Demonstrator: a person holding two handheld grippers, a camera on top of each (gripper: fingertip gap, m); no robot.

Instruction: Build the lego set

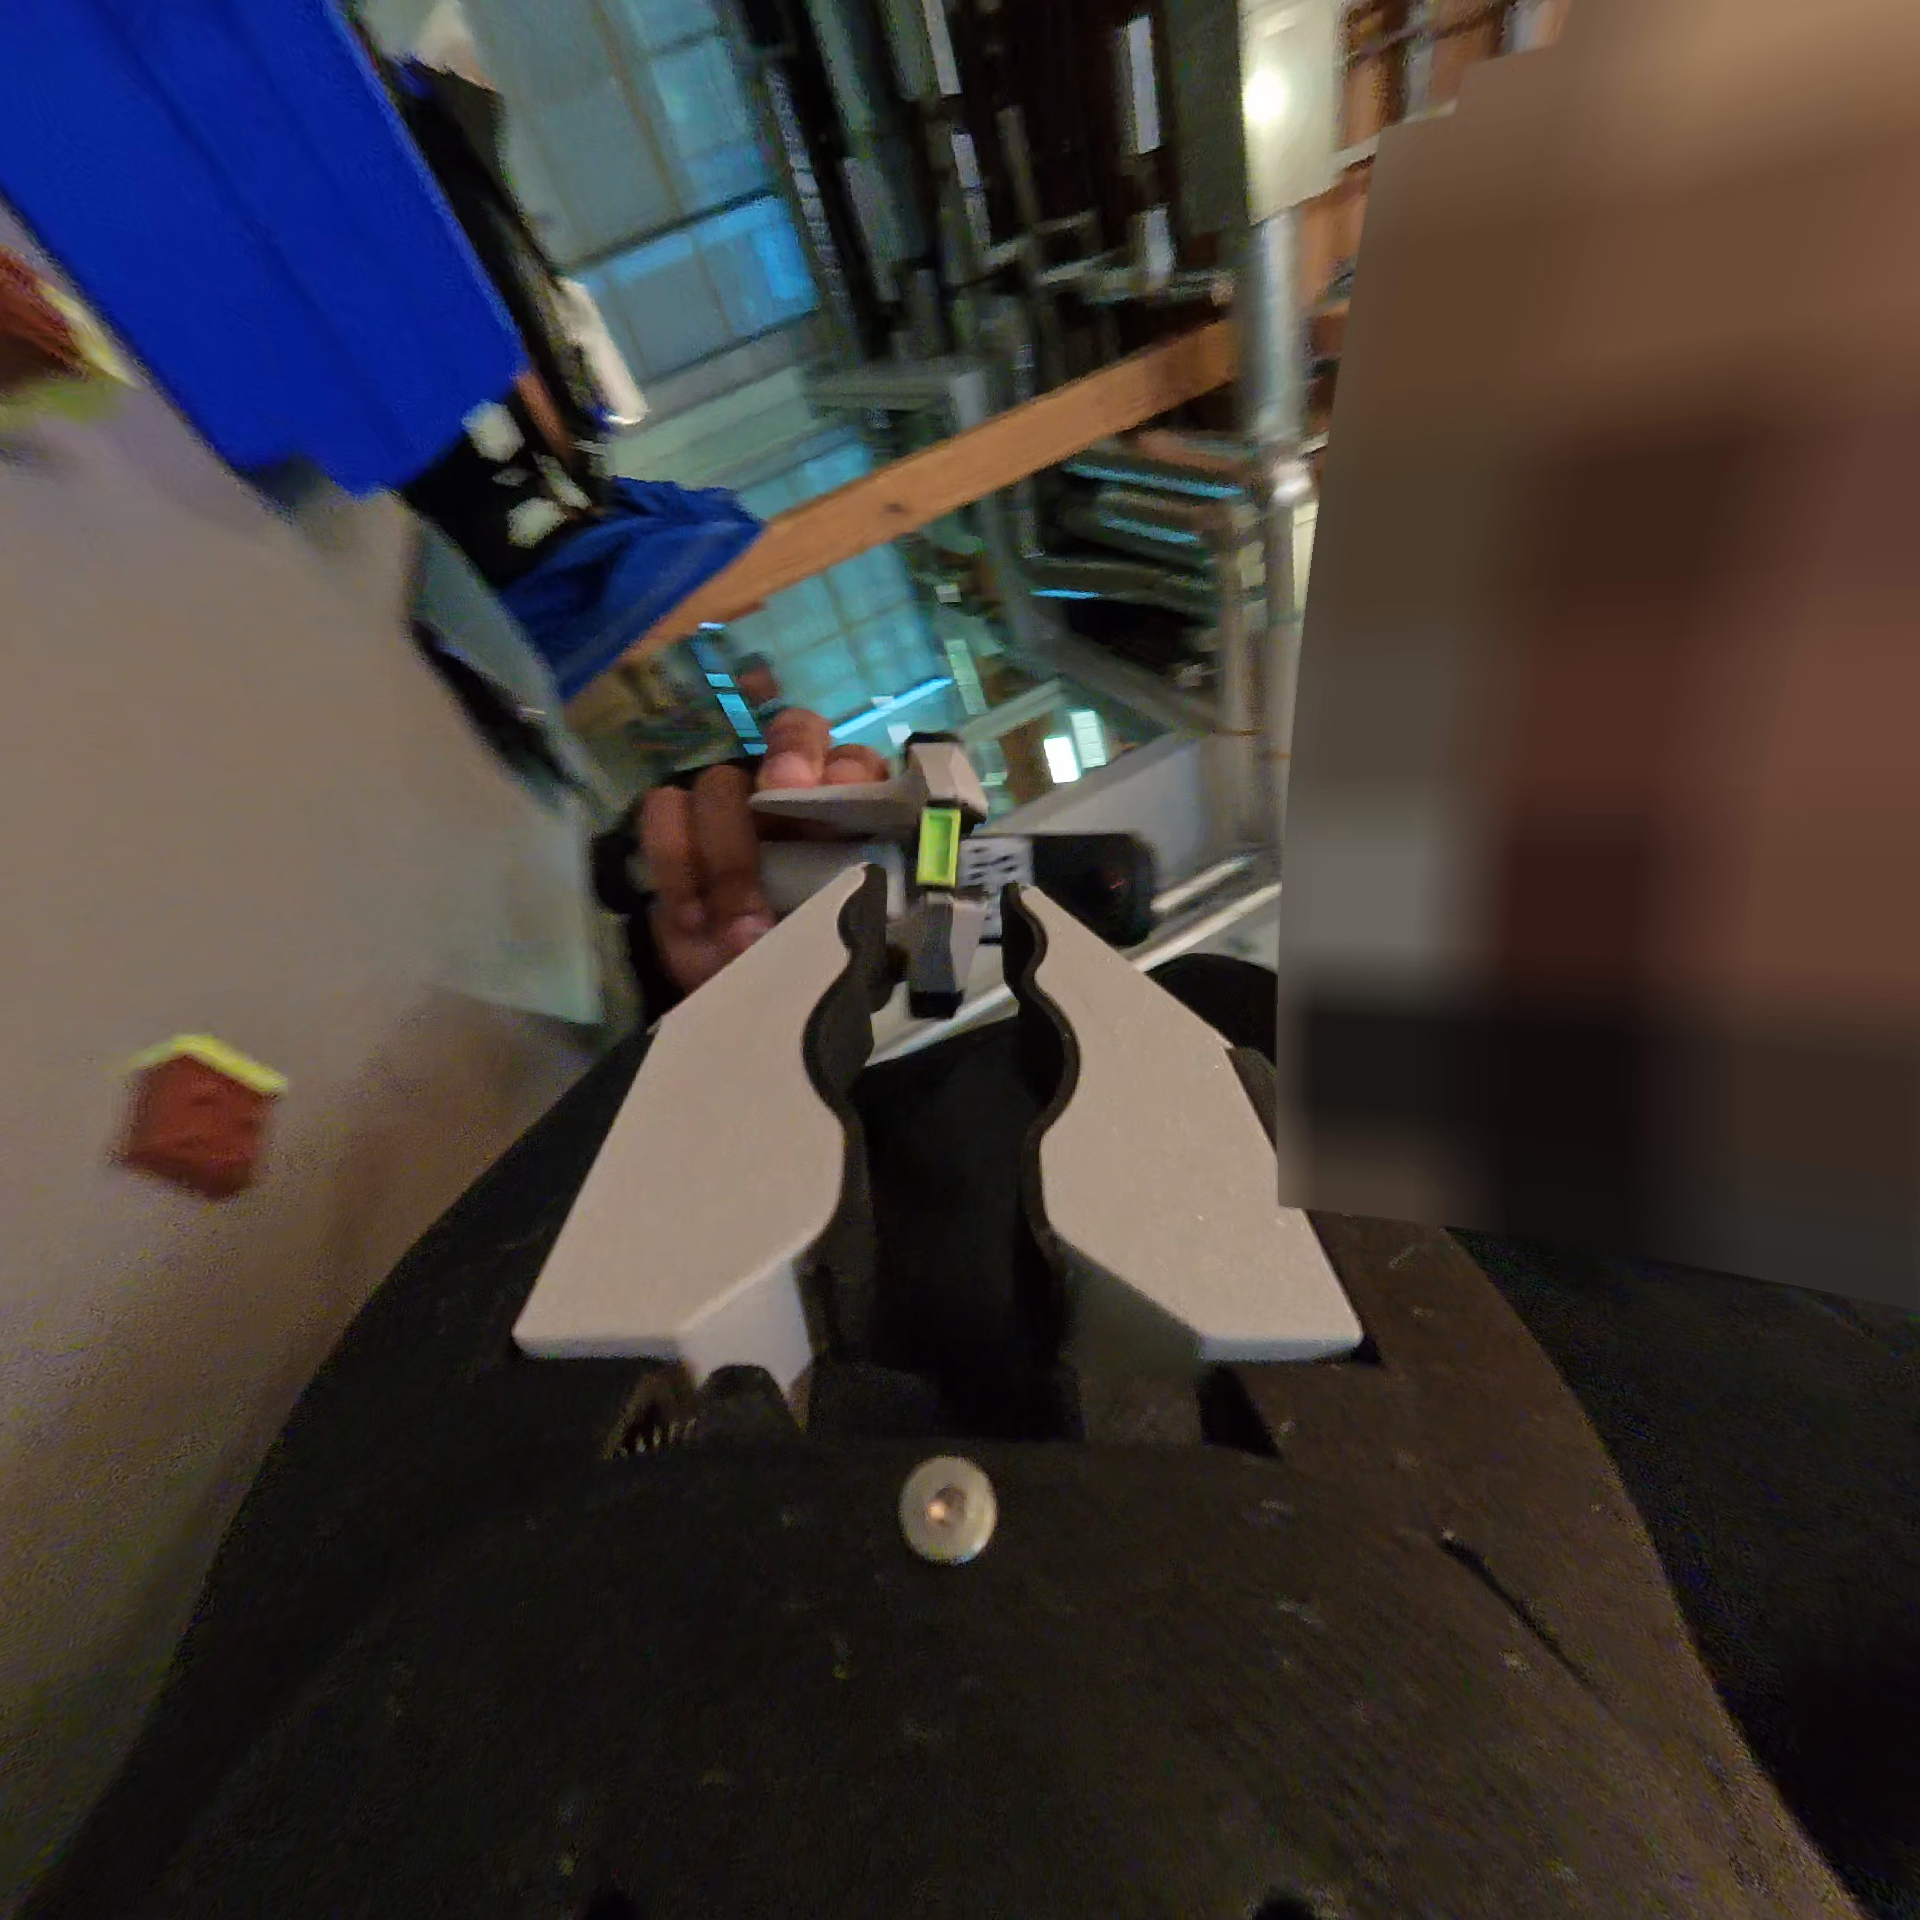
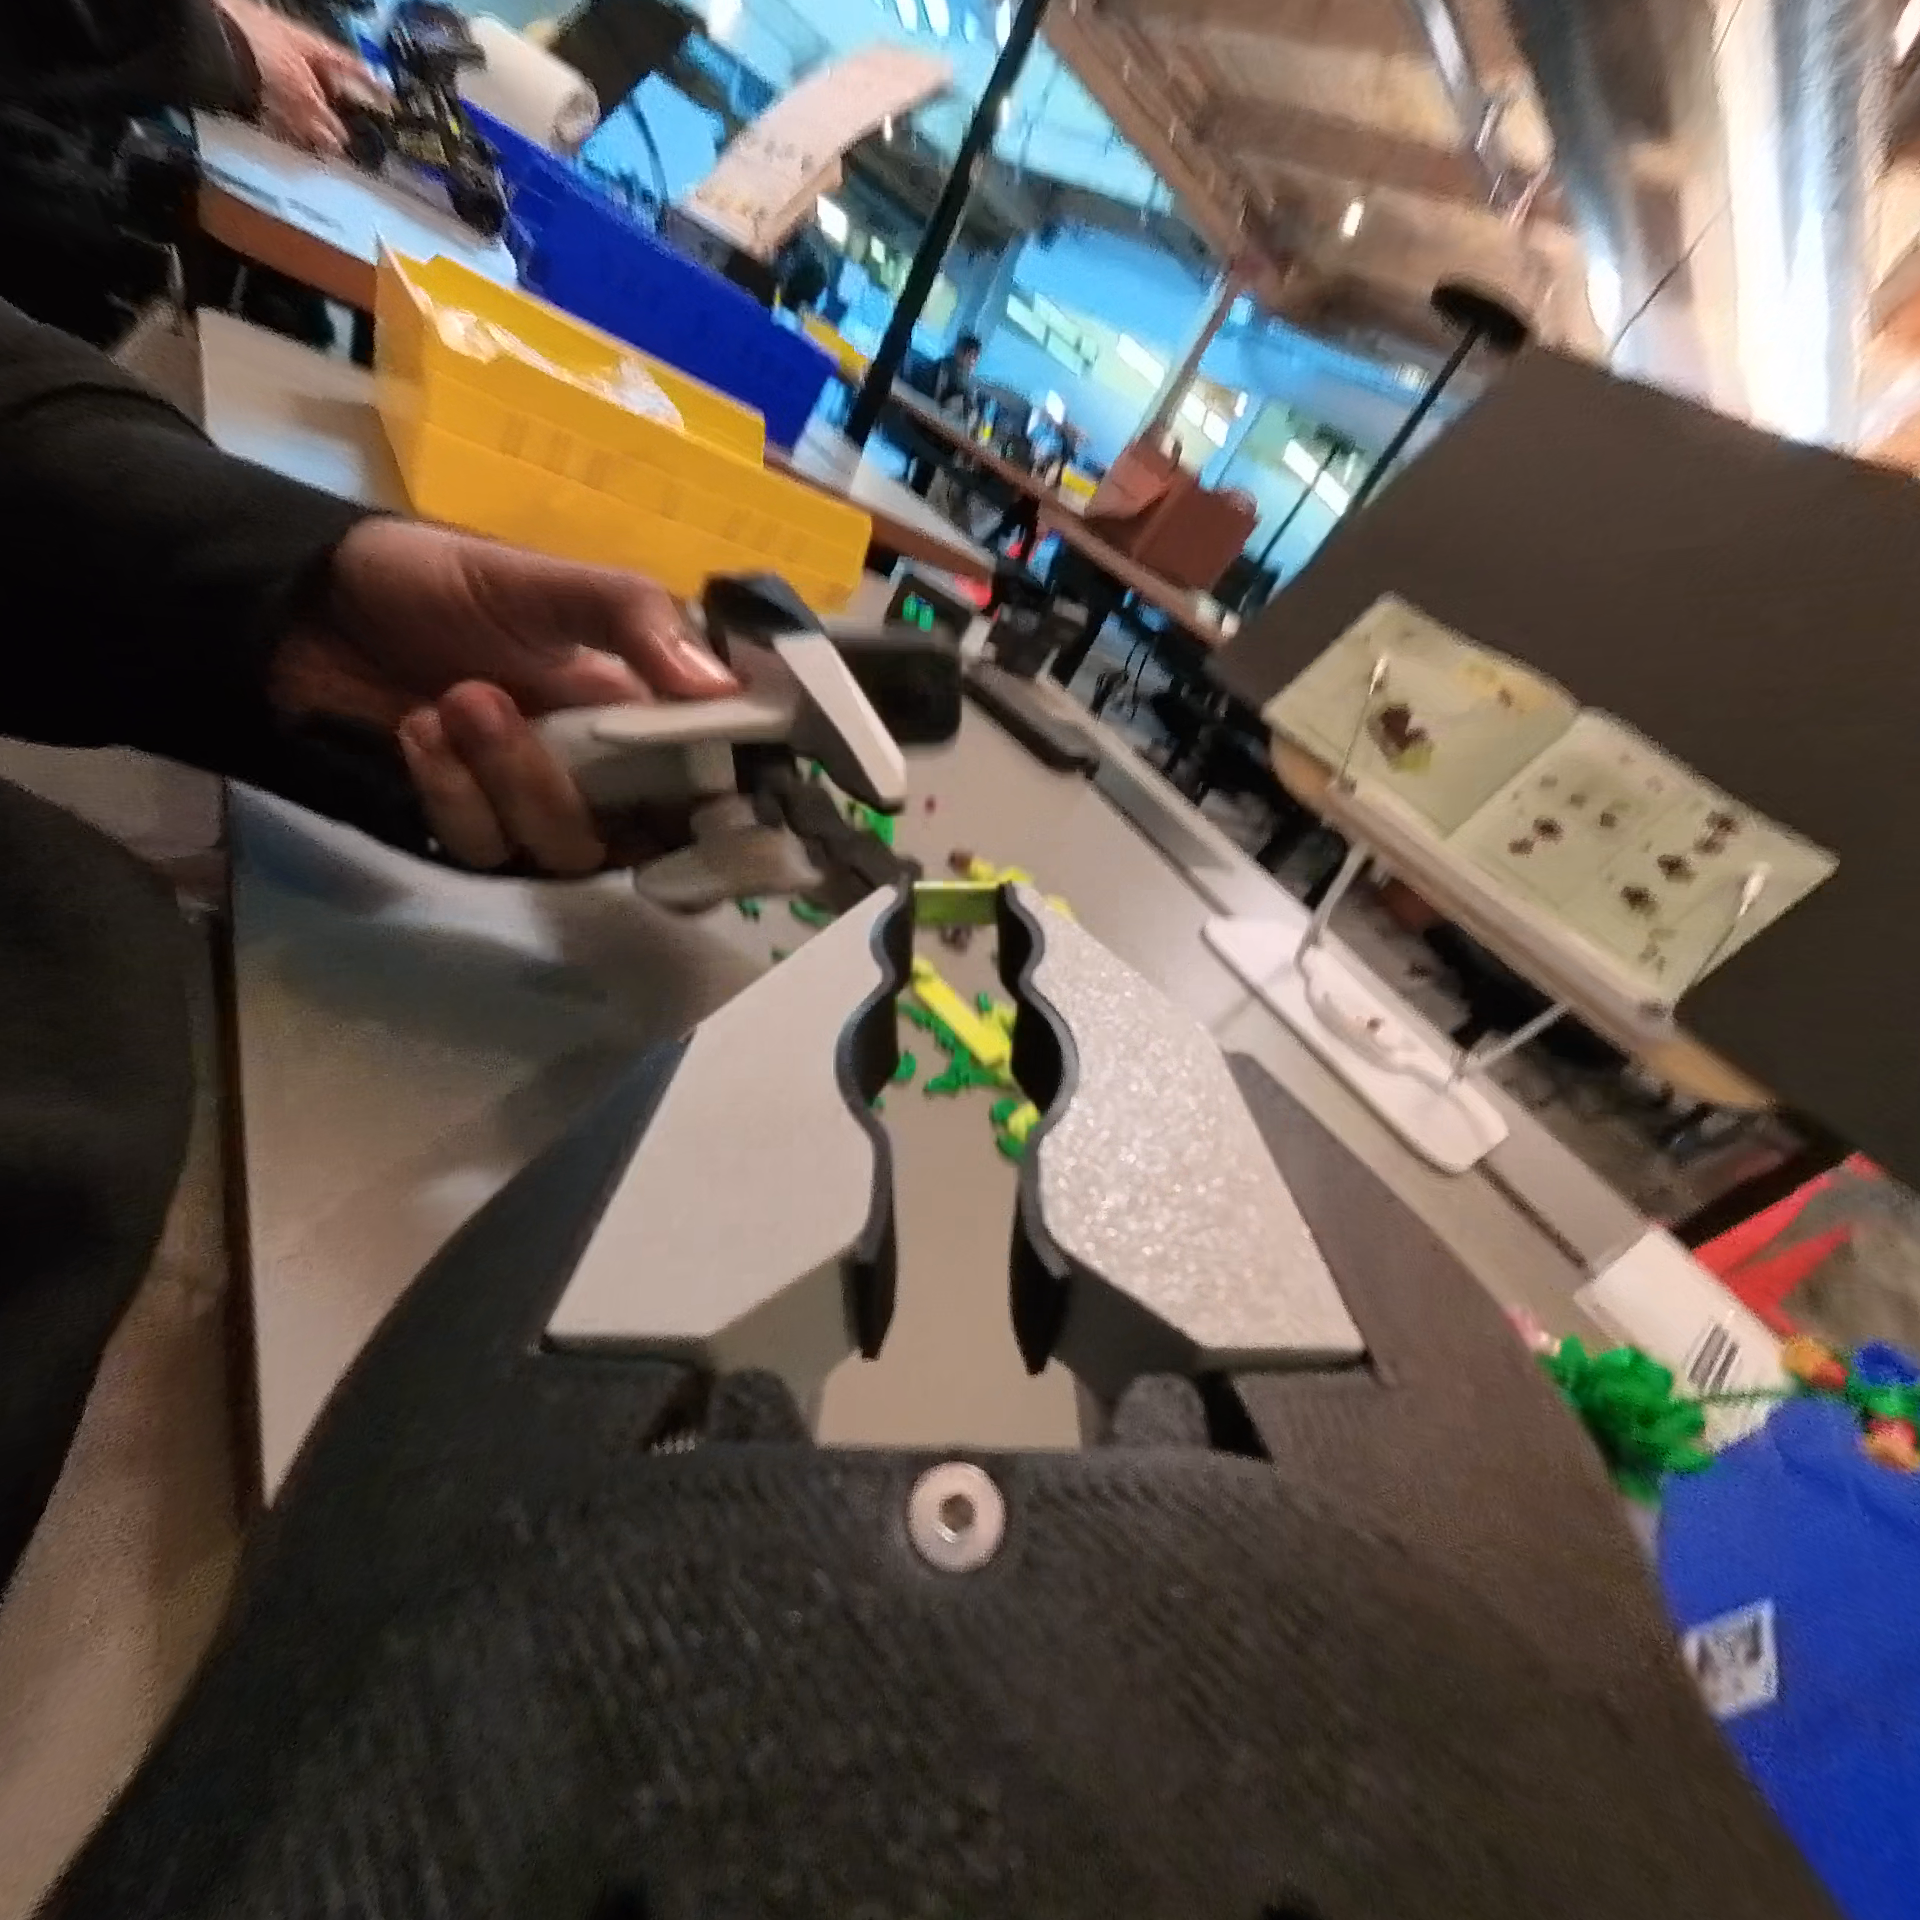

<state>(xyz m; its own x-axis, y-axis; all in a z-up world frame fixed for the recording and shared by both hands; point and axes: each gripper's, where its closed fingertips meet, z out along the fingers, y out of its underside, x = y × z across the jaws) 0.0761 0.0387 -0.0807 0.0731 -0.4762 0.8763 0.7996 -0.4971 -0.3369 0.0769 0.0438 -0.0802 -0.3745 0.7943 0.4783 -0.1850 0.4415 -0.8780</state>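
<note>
My right gripper (image 2: 953,896) is shut on a small lime green brick (image 2: 951,902) held at its fingertips above the grey table (image 2: 416,1039). In the left wrist view the right gripper (image 1: 938,868) shows straight ahead, held by a hand, with the lime brick (image 1: 938,844) between its fingers. My left gripper (image 1: 935,888) is open and empty, pointed at that brick from a short distance. It also shows in the right wrist view (image 2: 883,831), held by a hand at the left, jaws apart. Loose green and yellow pieces (image 2: 966,1029) lie on the table below.
A brown brick with a lime top (image 1: 197,1117) lies on the table at the left. Yellow bins (image 2: 582,447) and a blue bin (image 2: 675,281) stand at the back. An open instruction booklet (image 2: 1538,821) rests on a stand at the right. A green plant build (image 2: 1631,1403) sits by a blue box (image 2: 1818,1610).
</note>
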